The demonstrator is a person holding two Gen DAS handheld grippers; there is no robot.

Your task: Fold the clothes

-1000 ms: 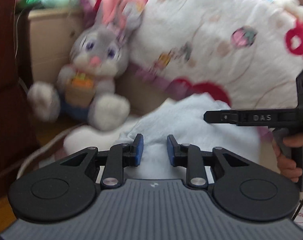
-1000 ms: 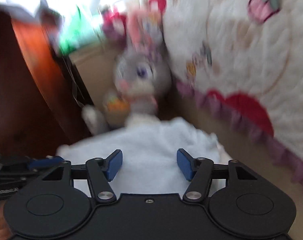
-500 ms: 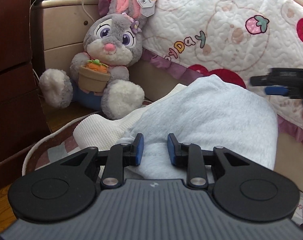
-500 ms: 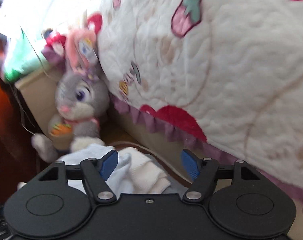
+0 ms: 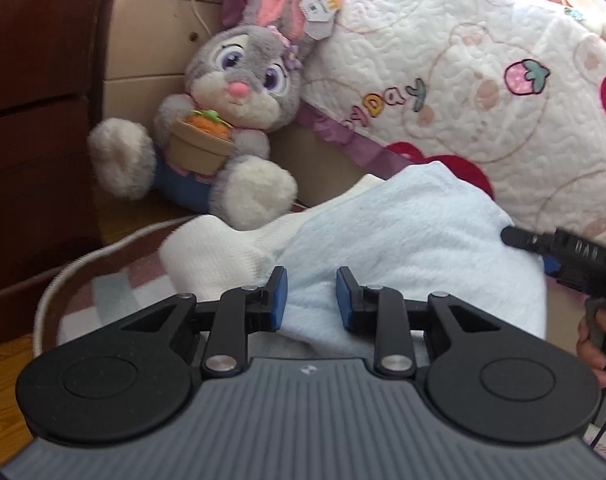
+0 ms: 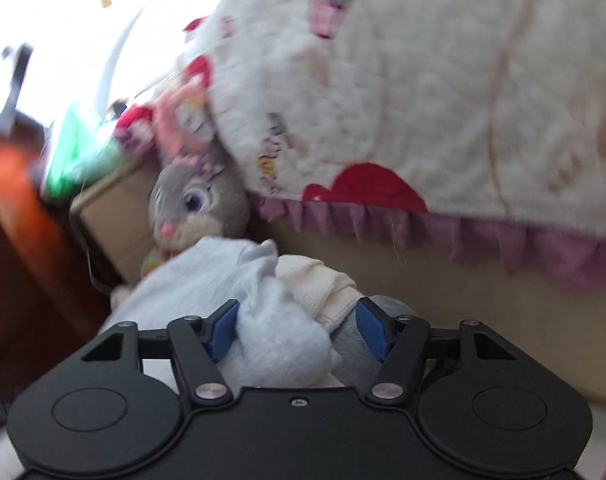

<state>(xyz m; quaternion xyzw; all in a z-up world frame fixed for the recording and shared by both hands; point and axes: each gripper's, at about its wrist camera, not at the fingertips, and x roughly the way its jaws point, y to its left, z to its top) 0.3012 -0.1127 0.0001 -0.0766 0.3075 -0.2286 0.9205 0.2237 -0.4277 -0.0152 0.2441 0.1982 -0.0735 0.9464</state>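
Observation:
A light blue fleece garment (image 5: 403, 240) lies heaped over a cream knitted one (image 5: 219, 252) on the rug. My left gripper (image 5: 311, 296) sits at the heap's near edge, its blue pads narrowly apart with a thick fold of the blue fleece filling the gap. My right gripper (image 5: 543, 252) reaches in at the heap's right end. In the right wrist view the right gripper (image 6: 297, 316) has its jaws closing, with bunched blue fleece (image 6: 279, 332) and cream knit (image 6: 323, 284) between them. Its left pad touches the fleece; the right pad stands beside grey fabric (image 6: 351, 340).
A plush rabbit (image 5: 231, 92) sits behind the heap against a beige cabinet (image 5: 143, 60). A white quilt (image 5: 483, 80) with a purple frill hangs over the bed on the right. Dark wooden drawers (image 5: 31, 120) stand left. A checked rug (image 5: 115, 292) has a rope border. A hand (image 5: 595, 336) holds the right gripper.
The left gripper sank slightly with the fleece still between its pads. The right gripper dropped to the heap's right end and rolled, and cloth now sits between its narrowing jaws.

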